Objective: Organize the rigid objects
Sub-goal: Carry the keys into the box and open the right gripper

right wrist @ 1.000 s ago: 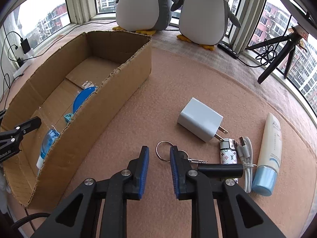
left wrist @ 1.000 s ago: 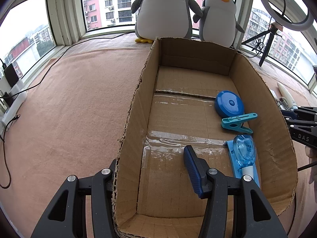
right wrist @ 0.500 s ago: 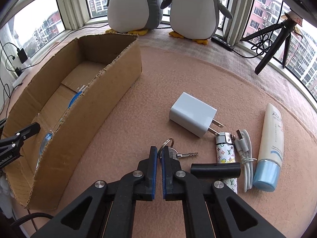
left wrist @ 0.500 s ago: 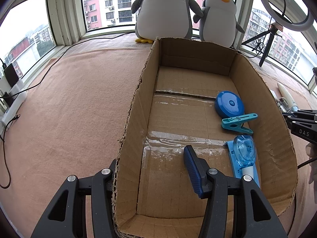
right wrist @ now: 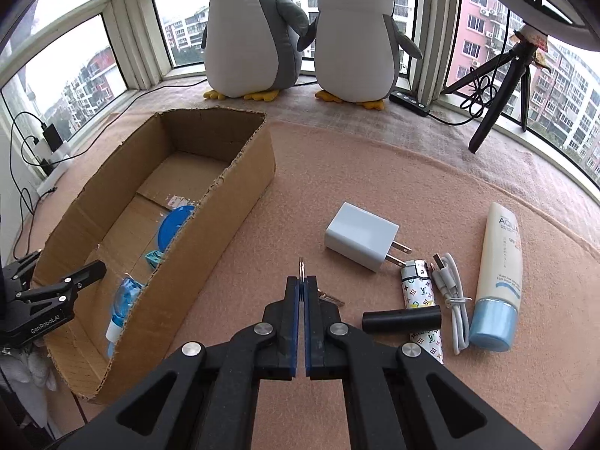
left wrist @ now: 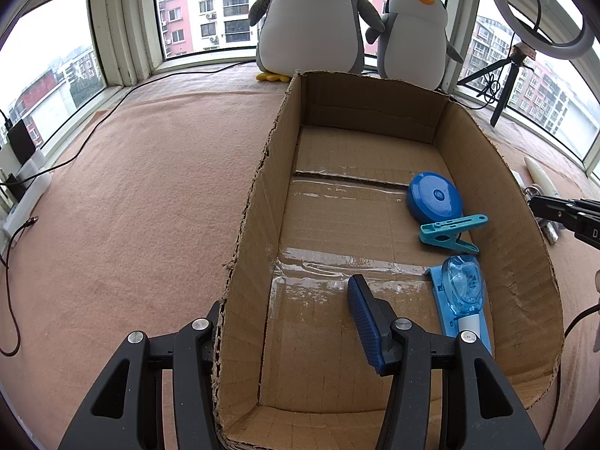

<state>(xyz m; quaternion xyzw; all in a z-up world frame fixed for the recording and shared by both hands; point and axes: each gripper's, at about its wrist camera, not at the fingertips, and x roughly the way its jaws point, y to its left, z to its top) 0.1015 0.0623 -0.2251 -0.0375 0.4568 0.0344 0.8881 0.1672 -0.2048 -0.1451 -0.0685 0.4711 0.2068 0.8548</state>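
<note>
Right gripper (right wrist: 302,285): blue pads clenched on the key ring (right wrist: 301,267), ring edge-on above the tips, key (right wrist: 330,299) poking out to the right. Beyond it to the right, on the pink mat: white charger (right wrist: 360,240), patterned lighter (right wrist: 420,300), black cylinder (right wrist: 400,321), white cable (right wrist: 452,296), cream tube (right wrist: 498,277).

Left gripper (left wrist: 288,322): jaws spread wide, straddling the left wall of the cardboard box (left wrist: 258,225). Inside the box, ahead and right of it: blue round case (left wrist: 434,197), teal clip (left wrist: 450,233), blue dispenser (left wrist: 463,292).

Left wrist view looks down along the cardboard box (left wrist: 498,172) from its near end; right wrist view faces the carpet (right wrist: 337,172) beside it, sharing the box.
</note>
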